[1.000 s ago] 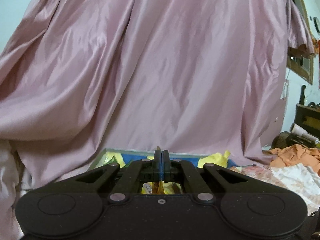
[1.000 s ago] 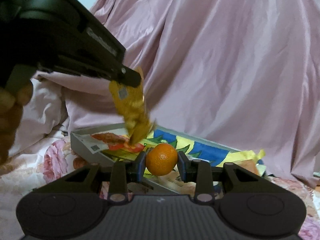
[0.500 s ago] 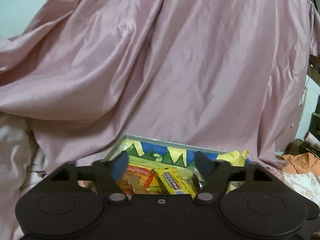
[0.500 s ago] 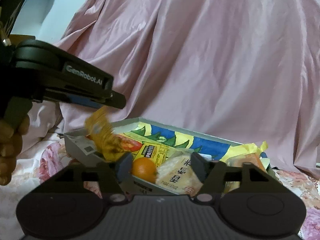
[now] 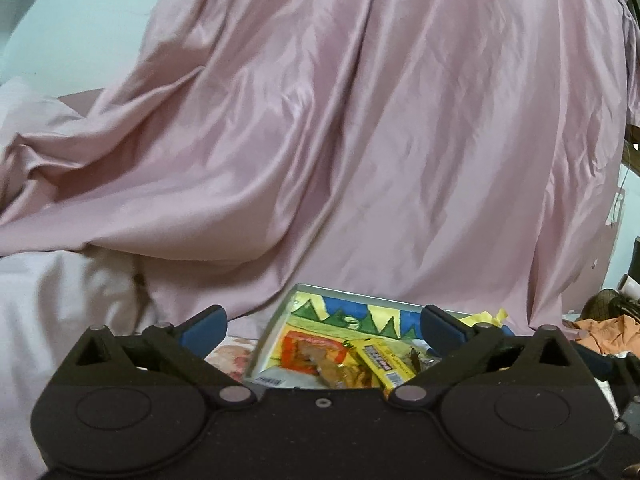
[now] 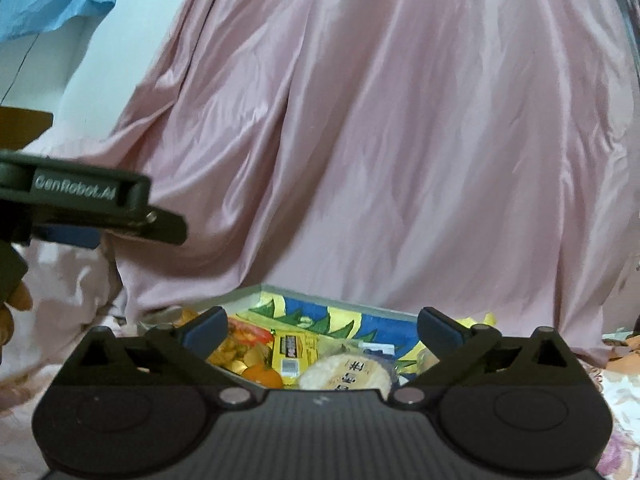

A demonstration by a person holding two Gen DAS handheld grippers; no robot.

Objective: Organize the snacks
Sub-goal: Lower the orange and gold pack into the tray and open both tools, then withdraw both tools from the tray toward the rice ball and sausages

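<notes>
Pink satin sheet (image 5: pixel 360 140) is filling the background of both wrist views, draped down to the bed. A shallow grey tray with a blue, yellow and green cartoon lining (image 6: pixel 320 312) is sitting at its foot on the floral bedcover (image 6: pixel 624 408), and the snacks are lying inside it.

Left gripper (image 5: pixel 322 326) is standing with its fingers wide, having just been opening from fully shut; nothing is between them. The crinkled golden packet it was pinching a second ago is gone from its tips and is now lying in the tray (image 5: pixel 340 372), beside a red-and-orange pouch (image 5: pixel 308 350) and a yellow bar wrapper (image 5: pixel 380 360).

Right gripper (image 6: pixel 322 326) is likewise spread wide, having just been opening, and empty. The small orange fruit (image 6: pixel 264 374) it was clasping a second ago is now resting in the tray's near corner, just beside a round pale rice cracker in clear wrap (image 6: pixel 348 372).

The right view is also showing the left gripper side-on at left, above the tray's left end.

Judgement: both items are delivered, so this pair of placements is finishing. The tray is filling up; any further snacks are out of view, so what remains cannot be told.
</notes>
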